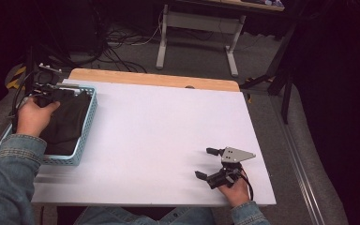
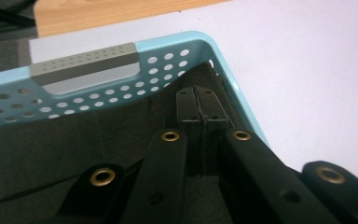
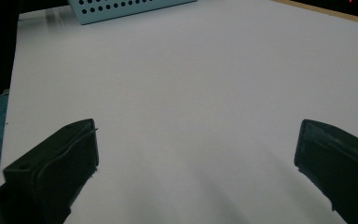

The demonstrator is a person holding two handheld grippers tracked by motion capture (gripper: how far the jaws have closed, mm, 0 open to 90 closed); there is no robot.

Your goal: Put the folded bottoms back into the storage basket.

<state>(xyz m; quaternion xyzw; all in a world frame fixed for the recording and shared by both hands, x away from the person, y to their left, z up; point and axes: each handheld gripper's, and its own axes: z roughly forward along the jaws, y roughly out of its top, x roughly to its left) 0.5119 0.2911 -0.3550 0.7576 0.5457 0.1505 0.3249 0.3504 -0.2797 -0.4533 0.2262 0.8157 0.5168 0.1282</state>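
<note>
— Now, where is the cloth (image 2: 74,140)?
— I see it in the blue basket (image 2: 177,56), at the table's (image 1: 159,131) left edge.
— And my grippers?
— My left gripper (image 2: 200,109) is pinched tight on the cloth. My right gripper (image 1: 207,163) rests open.

The high view looks forward and down over the whole white desk (image 1: 159,136) from the person's side. The left gripper view sits close inside the blue basket (image 2: 177,51), facing its perforated end wall. The right gripper view looks low across the desk toward that same basket, which all three views share.
</note>
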